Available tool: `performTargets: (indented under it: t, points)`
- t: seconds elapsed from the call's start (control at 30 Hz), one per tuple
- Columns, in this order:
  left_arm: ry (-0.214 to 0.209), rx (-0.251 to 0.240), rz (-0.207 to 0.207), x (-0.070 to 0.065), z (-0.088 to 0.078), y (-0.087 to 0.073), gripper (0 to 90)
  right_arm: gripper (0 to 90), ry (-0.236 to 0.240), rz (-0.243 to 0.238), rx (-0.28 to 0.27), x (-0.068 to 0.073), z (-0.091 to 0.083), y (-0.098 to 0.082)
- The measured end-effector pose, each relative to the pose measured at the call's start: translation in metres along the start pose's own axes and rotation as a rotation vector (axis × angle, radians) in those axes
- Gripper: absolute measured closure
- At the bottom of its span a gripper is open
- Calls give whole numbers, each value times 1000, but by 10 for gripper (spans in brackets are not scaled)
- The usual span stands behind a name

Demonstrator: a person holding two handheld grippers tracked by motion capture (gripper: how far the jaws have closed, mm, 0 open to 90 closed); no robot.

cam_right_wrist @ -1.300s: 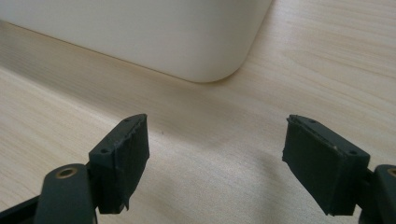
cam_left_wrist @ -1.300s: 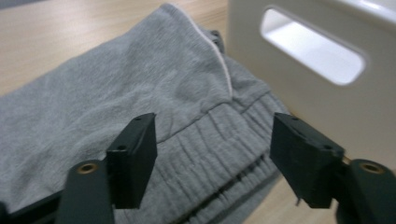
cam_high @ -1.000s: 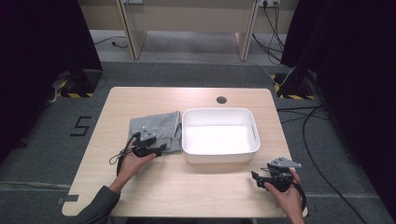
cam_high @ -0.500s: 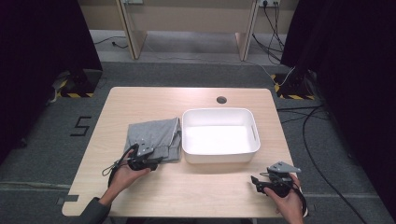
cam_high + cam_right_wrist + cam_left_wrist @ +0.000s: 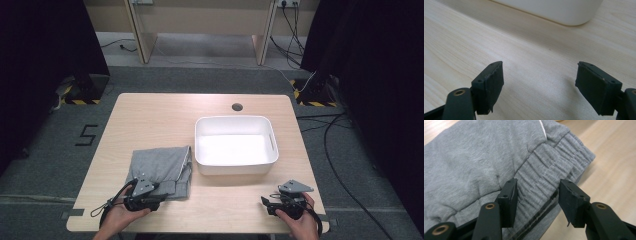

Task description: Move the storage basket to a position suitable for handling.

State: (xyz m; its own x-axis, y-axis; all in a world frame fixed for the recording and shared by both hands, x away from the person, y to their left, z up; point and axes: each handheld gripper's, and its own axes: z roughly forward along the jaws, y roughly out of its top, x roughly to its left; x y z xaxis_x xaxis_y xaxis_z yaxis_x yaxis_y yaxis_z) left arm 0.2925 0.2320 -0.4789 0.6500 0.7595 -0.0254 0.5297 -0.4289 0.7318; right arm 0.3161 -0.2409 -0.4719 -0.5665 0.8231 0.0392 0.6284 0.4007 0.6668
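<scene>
A folded grey garment (image 5: pixel 161 166) with an elastic waistband (image 5: pixel 541 182) lies on the table's front left. My left gripper (image 5: pixel 159 197) is at its near edge and holds the bunched waistband between its pads (image 5: pixel 537 195). Its jaws have just been closing on that fabric. A white rectangular tub (image 5: pixel 235 167) stands empty right of the garment. My right gripper (image 5: pixel 267 205) hovers low over bare wood near the front right edge, jaws wide apart with nothing between them (image 5: pixel 539 85). The tub's rounded corner (image 5: pixel 554 10) is just beyond its jaws.
The light wooden table (image 5: pixel 165 120) has a round cable hole (image 5: pixel 237 107) near its far edge. Cables trail over the grey floor at the right (image 5: pixel 330 130). Desk legs stand beyond the table (image 5: pixel 137 30).
My left hand has drawn back toward the table's front edge and the grey garment has slid along with it. The right hand has shifted slightly toward the front edge.
</scene>
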Motion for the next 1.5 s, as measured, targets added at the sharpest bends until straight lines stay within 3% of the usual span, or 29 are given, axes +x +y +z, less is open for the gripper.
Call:
performTargets:
  t: [0.33,0.47,0.77,1.1,1.27,1.4,1.5]
  points:
    - [-30,6,16,-13,-15,-12,497,237,4,8,11,3,3,-2]
    - [-52,-4,-7,-15,-21,-17,497,235,9,6,10,4,4,-2]
    - [-76,20,-1,-20,-31,-23,497,234,14,-7,8,10,3,-1]
    - [-109,-25,-60,-17,-33,-21,413,234,25,-23,6,16,4,1]
    - [-87,-57,-85,-14,-35,-19,370,234,34,-27,4,18,5,2]
    - [-56,-98,-120,-4,-42,-17,340,233,37,-30,-10,17,3,3]
    - [-5,-116,-156,6,-47,-17,331,233,43,-27,-18,17,1,3]
